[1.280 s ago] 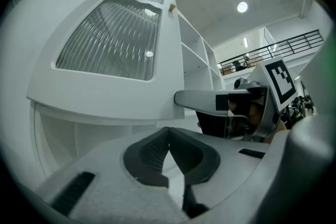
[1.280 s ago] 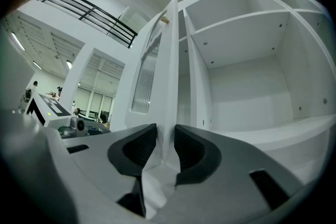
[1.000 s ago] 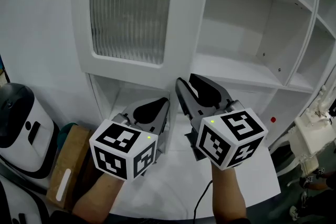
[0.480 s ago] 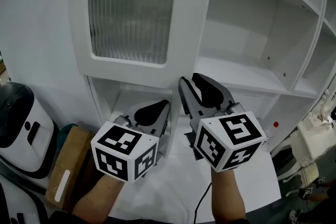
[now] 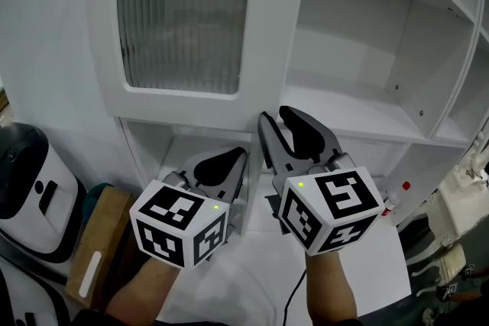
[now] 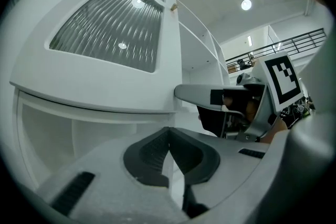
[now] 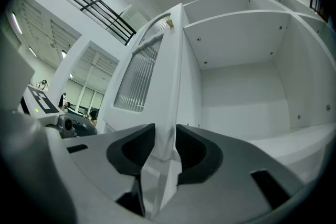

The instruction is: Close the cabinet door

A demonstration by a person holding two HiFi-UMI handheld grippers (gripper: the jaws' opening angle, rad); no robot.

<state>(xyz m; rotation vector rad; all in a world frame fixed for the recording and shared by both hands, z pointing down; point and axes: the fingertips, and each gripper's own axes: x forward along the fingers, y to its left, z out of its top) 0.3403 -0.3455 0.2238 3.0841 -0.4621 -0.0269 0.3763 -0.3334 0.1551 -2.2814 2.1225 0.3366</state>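
Clearly, in the head view, the cabinet door point(image 5: 187, 19), with its ribbed glass pane, stands swung out from the cabinet point(image 5: 359, 107). The open shelves lie to its right. Its free edge runs upright, and that edge is the door's long axis. The right gripper point(image 5: 275, 124) has its tips at the lower corner of that edge. The left gripper point(image 5: 238, 156) sits lower and further left, beneath the door's bottom rail. So the right hand is the nearer one to the edge that has to travel.

From the left gripper view, we see the door's point(image 6: 105, 34) broad face above and ahead, turned toward this side. The jaws of this gripper point(image 6: 168, 140) are together, with nothing between them.

From the right gripper view, the door point(image 7: 167, 76) is seen nearly edge-on. Its free edge points straight back at the gripper point(image 7: 165, 150) and stands between the two jaws. Those jaws have just been opening, and we judge that the pads flank the edge rather than clamp it. The hinge does not show. We reckon the coming move must carry this upright edge away from us, back to the cabinet front.
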